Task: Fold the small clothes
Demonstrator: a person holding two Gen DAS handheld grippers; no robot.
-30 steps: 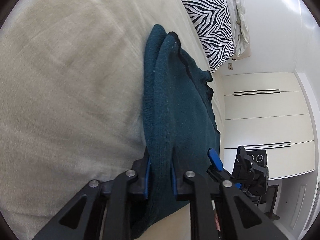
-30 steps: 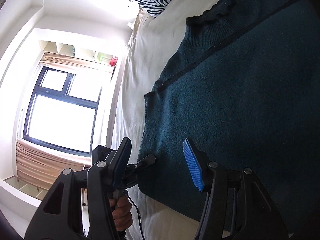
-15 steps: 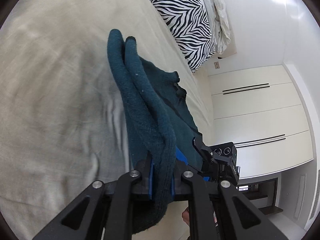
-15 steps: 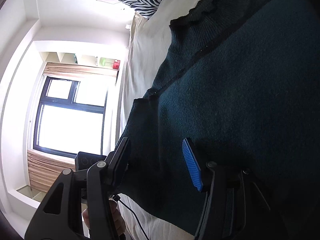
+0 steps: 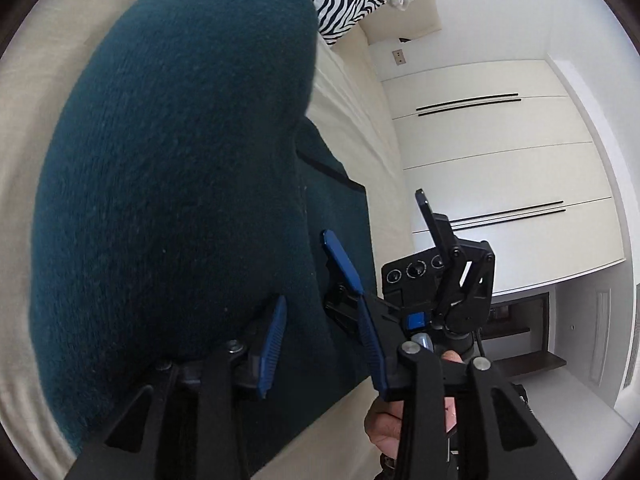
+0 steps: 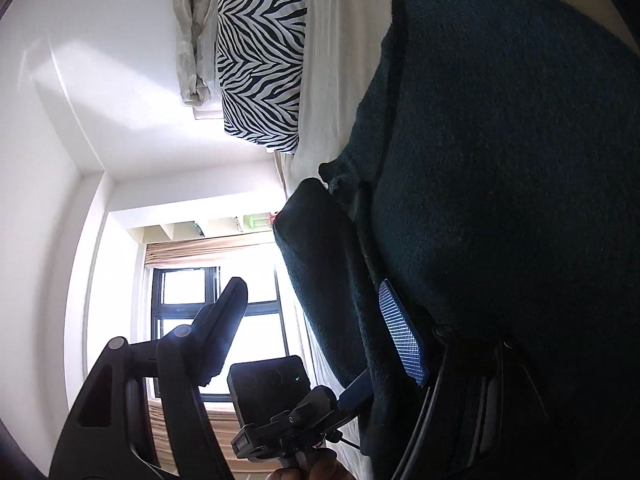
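Observation:
A dark teal knit sweater (image 5: 172,184) lies on the beige bed (image 5: 24,92), one part folded over the rest. It also fills the right of the right wrist view (image 6: 500,184). My left gripper (image 5: 320,340) is open, its blue pads apart, and the folded sweater drapes over its left finger. My right gripper (image 6: 316,316) is open and empty at the sweater's edge. It also shows in the left wrist view (image 5: 400,236), just right of the sweater.
A zebra-striped pillow (image 6: 260,52) and a crumpled pale cloth (image 6: 196,32) lie at the head of the bed. White wardrobe doors (image 5: 492,168) stand on one side, a window with tan curtains (image 6: 208,300) on the other.
My left gripper has opened and let go of the sweater fold it was holding, after carrying it across over the garment. My right gripper stayed open and shifted along the sweater's edge.

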